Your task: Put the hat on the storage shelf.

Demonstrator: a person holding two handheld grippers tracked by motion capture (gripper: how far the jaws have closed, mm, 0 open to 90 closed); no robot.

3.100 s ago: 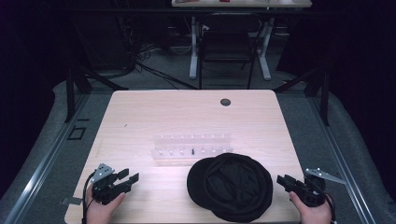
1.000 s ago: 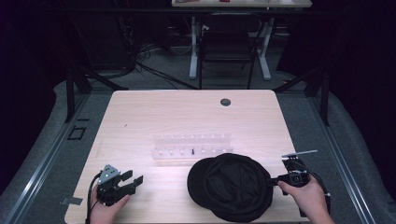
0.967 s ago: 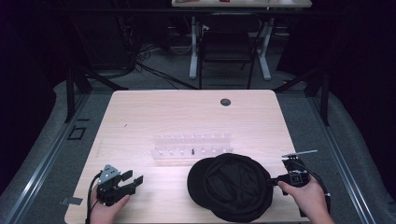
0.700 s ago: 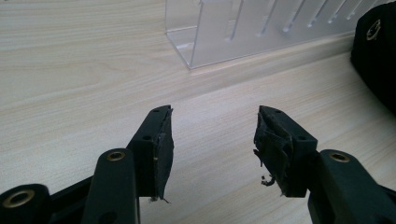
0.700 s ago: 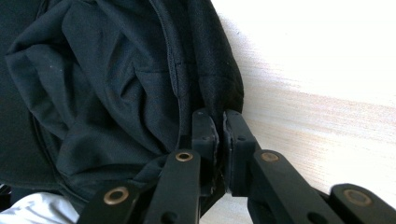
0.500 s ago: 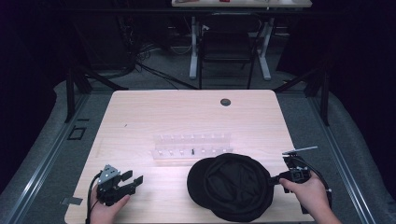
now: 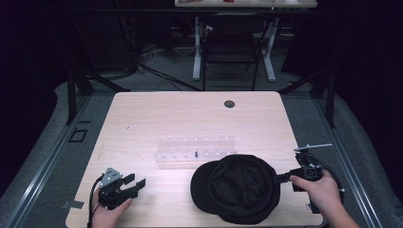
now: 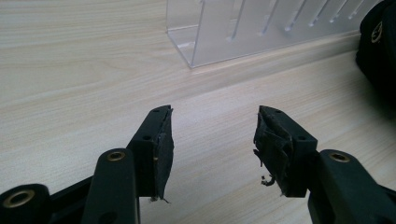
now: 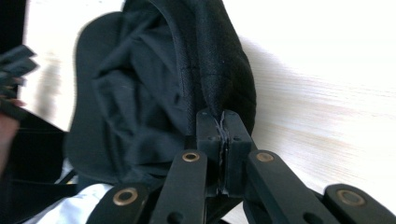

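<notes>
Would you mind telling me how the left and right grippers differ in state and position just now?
The left gripper has its jaws apart over bare table with nothing between them, while the right gripper has its jaws shut on the rim of the black cap. The left sits apart from the cap; the right touches it. Both are hand-held near the table's front edge.

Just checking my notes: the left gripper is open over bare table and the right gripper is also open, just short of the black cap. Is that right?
Not quite. The right gripper is not open: the right gripper view shows its jaws shut on the rim of the black cap. The rest holds: the left gripper is open over bare table.
</notes>
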